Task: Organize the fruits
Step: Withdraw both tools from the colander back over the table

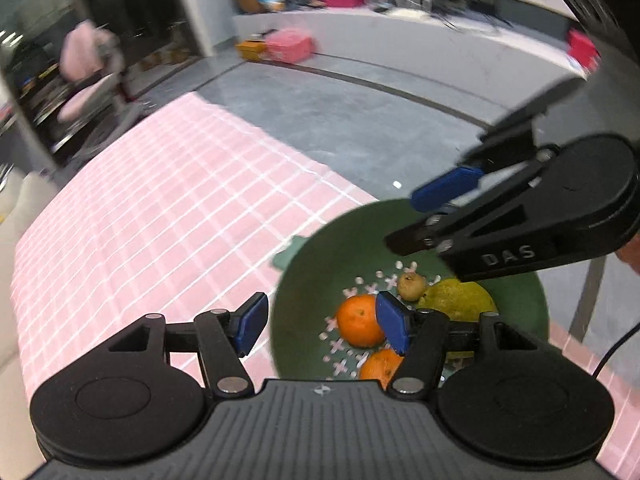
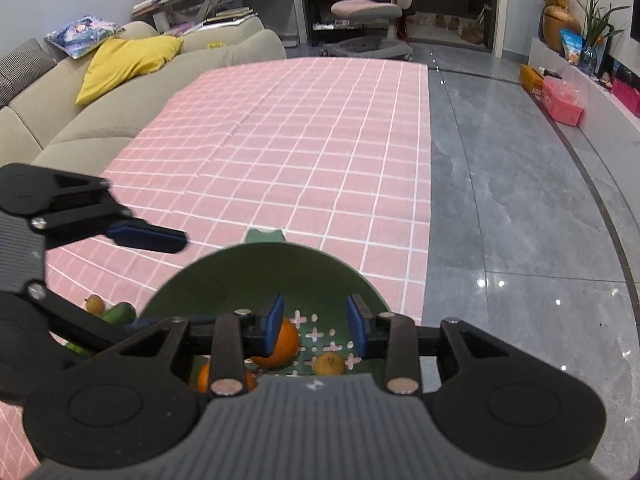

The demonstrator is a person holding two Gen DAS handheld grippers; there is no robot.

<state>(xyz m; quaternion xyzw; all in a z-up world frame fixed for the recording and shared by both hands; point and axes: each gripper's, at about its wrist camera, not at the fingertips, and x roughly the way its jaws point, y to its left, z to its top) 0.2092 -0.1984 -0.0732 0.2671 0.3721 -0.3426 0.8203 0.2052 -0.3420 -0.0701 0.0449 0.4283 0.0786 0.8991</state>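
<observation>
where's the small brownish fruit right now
In the left wrist view the small brownish fruit lies inside the green perforated plastic bowl, by the large yellow-green fruit and beyond the round orange.

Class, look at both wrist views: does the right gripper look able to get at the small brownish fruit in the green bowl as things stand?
Probably yes. The right gripper hangs over the green bowl, jaws parted and empty, and the small brownish fruit lies uncovered just below. The nearest orange sits beside it, not on top.

floor (image 2: 520, 200): grey glossy tile | sofa (image 2: 120, 120): beige | chair (image 2: 368, 8): pink
</observation>
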